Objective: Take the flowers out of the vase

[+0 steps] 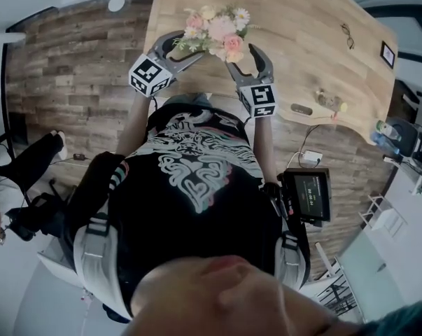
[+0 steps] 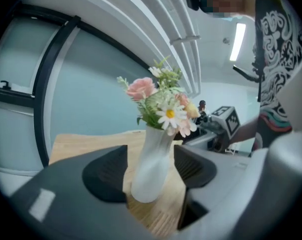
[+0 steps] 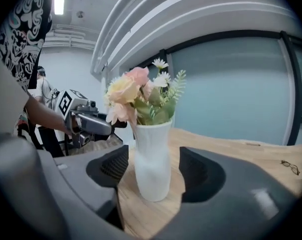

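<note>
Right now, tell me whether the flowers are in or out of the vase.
In: the flowers stand in the mouth of the upright white vase.

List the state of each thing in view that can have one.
White narrow-waisted vase: upright on the light wooden table.
Pink, white and yellow flower bunch: in the vase, untouched.
Left tool: open, jaws either side of the vase, not pressing it.
Right tool: open, jaws either side of the vase, not pressing it.
Small black screen at the person's hip: lit.
</note>
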A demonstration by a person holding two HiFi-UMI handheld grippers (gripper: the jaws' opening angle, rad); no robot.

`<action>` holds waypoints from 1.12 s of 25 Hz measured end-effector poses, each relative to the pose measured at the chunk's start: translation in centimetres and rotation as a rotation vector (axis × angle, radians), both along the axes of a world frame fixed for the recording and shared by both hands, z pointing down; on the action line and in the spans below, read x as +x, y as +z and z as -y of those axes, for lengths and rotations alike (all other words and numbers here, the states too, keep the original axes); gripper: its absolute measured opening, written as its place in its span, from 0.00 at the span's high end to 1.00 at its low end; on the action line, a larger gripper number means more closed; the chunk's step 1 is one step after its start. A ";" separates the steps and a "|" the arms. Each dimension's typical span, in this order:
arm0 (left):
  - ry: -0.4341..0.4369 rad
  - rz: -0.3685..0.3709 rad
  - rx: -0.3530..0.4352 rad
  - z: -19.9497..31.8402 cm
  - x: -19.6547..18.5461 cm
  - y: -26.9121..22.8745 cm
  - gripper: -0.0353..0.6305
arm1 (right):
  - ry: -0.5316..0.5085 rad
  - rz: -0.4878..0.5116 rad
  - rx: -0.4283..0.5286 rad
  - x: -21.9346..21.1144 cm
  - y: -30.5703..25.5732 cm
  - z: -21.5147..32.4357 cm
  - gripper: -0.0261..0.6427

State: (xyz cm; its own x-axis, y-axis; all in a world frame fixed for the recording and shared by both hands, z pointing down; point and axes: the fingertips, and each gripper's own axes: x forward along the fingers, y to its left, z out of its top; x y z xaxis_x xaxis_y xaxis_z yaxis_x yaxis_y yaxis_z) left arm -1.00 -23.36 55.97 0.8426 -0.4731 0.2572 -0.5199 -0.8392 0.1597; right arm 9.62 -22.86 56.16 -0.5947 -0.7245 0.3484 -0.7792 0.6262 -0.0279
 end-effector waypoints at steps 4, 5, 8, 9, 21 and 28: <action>0.023 -0.022 -0.013 0.1 -0.3 -0.6 0.56 | -0.053 -0.037 0.004 -1.6 0.6 -0.1 0.43; 0.035 -0.018 -0.008 0.1 -0.3 -0.8 0.56 | -0.064 -0.039 0.011 -1.9 0.5 0.1 0.42; 0.069 -0.010 -0.004 0.1 0.1 -1.2 0.56 | -0.097 -0.050 0.037 -2.9 0.3 0.5 0.41; 0.079 -0.013 -0.005 0.0 0.2 -1.4 0.56 | -0.108 -0.052 0.042 -3.2 0.3 0.6 0.41; 0.197 -0.031 0.039 -2.2 1.8 -3.8 0.56 | -0.197 -0.036 0.108 -7.1 -1.3 0.2 0.42; 0.206 -0.048 0.078 -2.3 2.4 -4.6 0.56 | -0.202 -0.044 0.114 -7.8 -1.5 0.2 0.50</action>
State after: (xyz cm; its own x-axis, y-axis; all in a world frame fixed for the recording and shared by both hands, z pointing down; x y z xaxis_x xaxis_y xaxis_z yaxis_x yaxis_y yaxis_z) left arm 1.38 -21.10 51.37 0.9340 -0.3062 0.1842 -0.3293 -0.9377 0.1108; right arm 1.85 -23.11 54.64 -0.7179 -0.6283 0.2997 -0.6363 0.7669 0.0836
